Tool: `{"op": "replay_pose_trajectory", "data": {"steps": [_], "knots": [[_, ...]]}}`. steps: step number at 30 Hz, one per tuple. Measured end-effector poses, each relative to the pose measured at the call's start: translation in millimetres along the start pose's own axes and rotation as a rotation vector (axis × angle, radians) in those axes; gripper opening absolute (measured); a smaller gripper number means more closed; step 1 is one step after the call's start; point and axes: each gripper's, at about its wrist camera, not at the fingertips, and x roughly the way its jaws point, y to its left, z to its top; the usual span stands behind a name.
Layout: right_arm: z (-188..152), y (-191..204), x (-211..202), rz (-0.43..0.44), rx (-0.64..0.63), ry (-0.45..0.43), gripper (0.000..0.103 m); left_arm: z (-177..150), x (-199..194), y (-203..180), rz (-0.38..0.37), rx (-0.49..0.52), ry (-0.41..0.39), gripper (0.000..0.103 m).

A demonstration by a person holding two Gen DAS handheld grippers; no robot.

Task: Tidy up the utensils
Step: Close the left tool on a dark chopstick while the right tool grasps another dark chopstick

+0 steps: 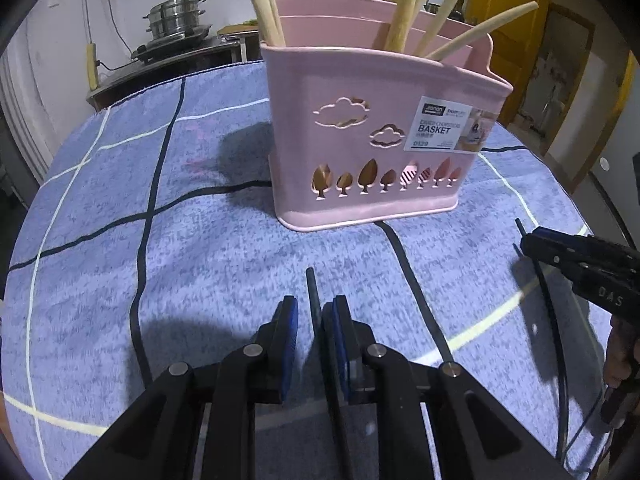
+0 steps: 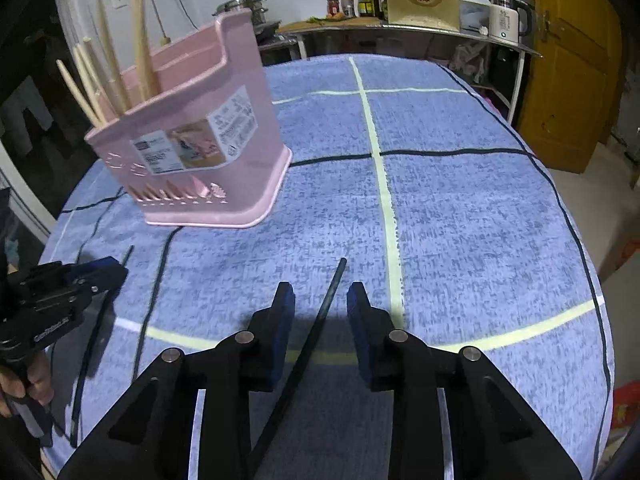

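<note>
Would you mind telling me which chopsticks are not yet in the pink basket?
The two black chopsticks: one between the left gripper's fingers, one between the right gripper's. The pale wooden chopsticks all stand in the basket.

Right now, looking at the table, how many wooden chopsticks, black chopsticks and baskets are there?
wooden chopsticks: 6, all standing in the basket
black chopsticks: 2
basket: 1, pink
Total: 9

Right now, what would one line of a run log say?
left gripper: black chopstick between pads, grip unclear | right gripper: open around second black chopstick | pink chopstick basket: holds wooden utensils
</note>
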Motion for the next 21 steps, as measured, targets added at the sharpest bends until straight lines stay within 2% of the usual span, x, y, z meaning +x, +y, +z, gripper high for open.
{"op": "replay_pose_trajectory", "data": {"steps": [7,11,15,21], "knots": [[1.9,8.4,2.2,-0.054,-0.032,-0.003,0.026,1.7,3.9,-8.3,0.044,0.046,-0.02,0.017],[1.5,12.9,2.5,-0.062,-0.042,0.001,0.008,1.9,4.5,-12.7,0.057,0.054,-0.017,0.016],[5.6,11.1,5.4,-0.042,-0.029,0.005,0.008,3.0,5.1,-13.4,0.055,0.048,-0.008,0.006],[7.0,13.5,-1.7,-0.002,-0.022,-0.007,0.007,4.8,-0.8,-9.2,0.022,0.018,-0.002,0.005]]}}
